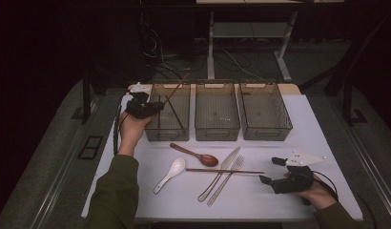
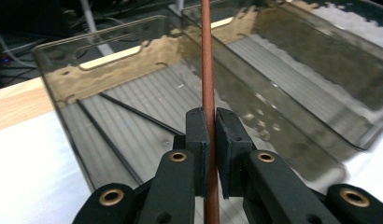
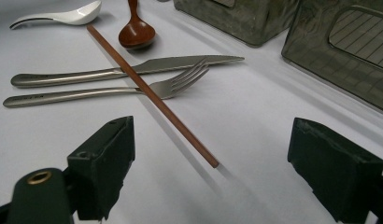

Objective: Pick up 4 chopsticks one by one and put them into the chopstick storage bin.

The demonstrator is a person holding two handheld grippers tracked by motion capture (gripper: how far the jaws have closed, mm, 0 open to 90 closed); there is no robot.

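**Ana:** Chopstick [image 2: 208,70], the brown one, sits clamped between the left gripper [image 2: 212,140]'s jaws, which are nearly closed on its shaft. Why is it held so steeply?

**Ben:** My guess is that it's being lowered into the left bin [image 1: 168,110]. Two dark chopsticks [image 2: 129,116] already lie on that bin's ribbed floor, so like seems to go with like. Gripped low on the shaft, the long end pokes up and away over the bin.

**Ana:** And the right gripper [image 3: 236,158]?

**Ben:** Its jaws stand wide apart, holding nothing, low over the bench [image 1: 279,200]. They face the second brown chopstick [image 3: 152,95], which lies across the knife [image 3: 110,72] and fork [image 3: 105,93], its near end just ahead of them. Probably that's the next pick.

**Ana:** Everything else?

**Ben:** Wooden spoon [image 1: 196,155] and white spoon [image 1: 170,172] lie loose in front of the bins; the middle bin [image 1: 216,112] and right bin [image 1: 265,112] look empty.
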